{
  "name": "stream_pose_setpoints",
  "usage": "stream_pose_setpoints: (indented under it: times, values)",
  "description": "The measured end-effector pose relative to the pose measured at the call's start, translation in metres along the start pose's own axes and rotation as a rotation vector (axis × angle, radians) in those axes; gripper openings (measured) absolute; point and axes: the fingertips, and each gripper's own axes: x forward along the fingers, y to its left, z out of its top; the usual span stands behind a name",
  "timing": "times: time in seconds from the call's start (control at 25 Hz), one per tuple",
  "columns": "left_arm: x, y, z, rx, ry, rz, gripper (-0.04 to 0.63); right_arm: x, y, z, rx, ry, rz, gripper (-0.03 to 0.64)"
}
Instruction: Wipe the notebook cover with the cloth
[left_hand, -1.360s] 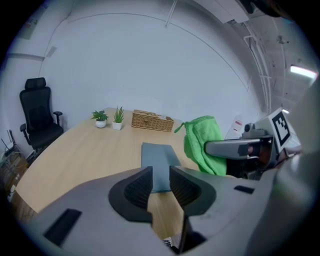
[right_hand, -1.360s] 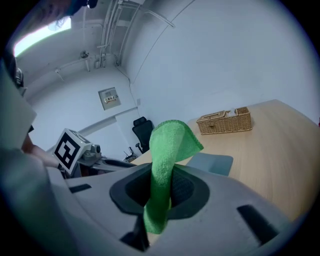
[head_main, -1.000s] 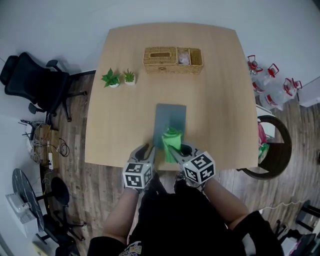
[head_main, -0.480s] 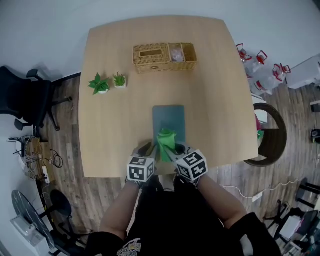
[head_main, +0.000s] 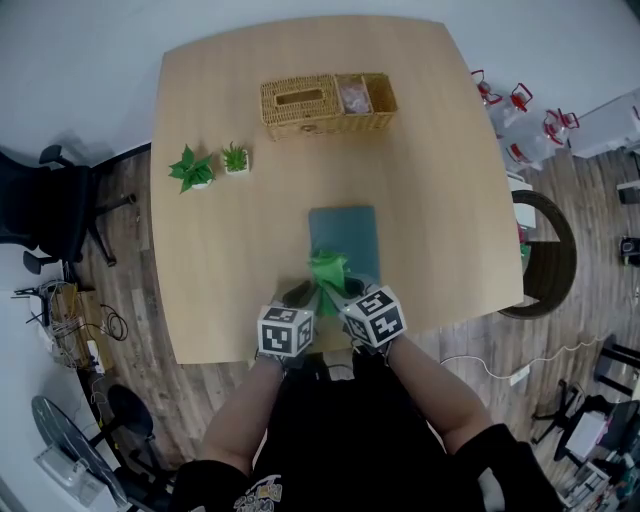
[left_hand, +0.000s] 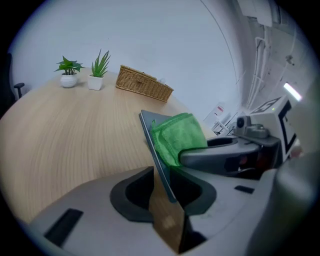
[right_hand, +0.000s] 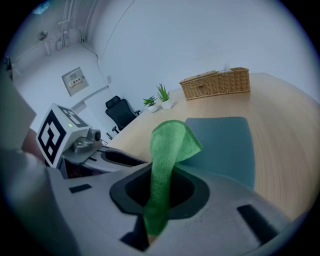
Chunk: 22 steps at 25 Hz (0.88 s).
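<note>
1. Pinching a green cloth (right_hand: 167, 150), the right gripper's (right_hand: 158, 202) fingers are shut tight on it.
2. The left gripper's (left_hand: 167, 200) fingers are closed to a sliver on the near left edge of the grey-blue notebook (right_hand: 225, 145).
3. The notebook lies flat on the tabletop (head_main: 230, 250) just ahead of both grippers, with the cloth drooping over its near end.

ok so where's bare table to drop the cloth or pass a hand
Widest free patch: right side of the table, between notebook, wicker basket and right edge. Also bare: left front, below the potted plants, and the strip between basket and notebook. Crowded at the near edge, where the left gripper clamps the notebook and the right gripper holds the cloth.
</note>
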Motion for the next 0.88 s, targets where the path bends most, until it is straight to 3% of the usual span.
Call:
stream_pose_setpoints:
  times: [0.36,0.88]
  values:
    - [0.001,0.002,-0.001,-0.022,0.023,-0.015,0.094,0.006,-0.004,-0.005,0.007,0.04,-0.035,0.063]
    - [0.0,0.001,-0.001,-0.005,0.011,0.002,0.095,-0.024,-0.036,-0.017,0.081,0.011,-0.076,0.063]
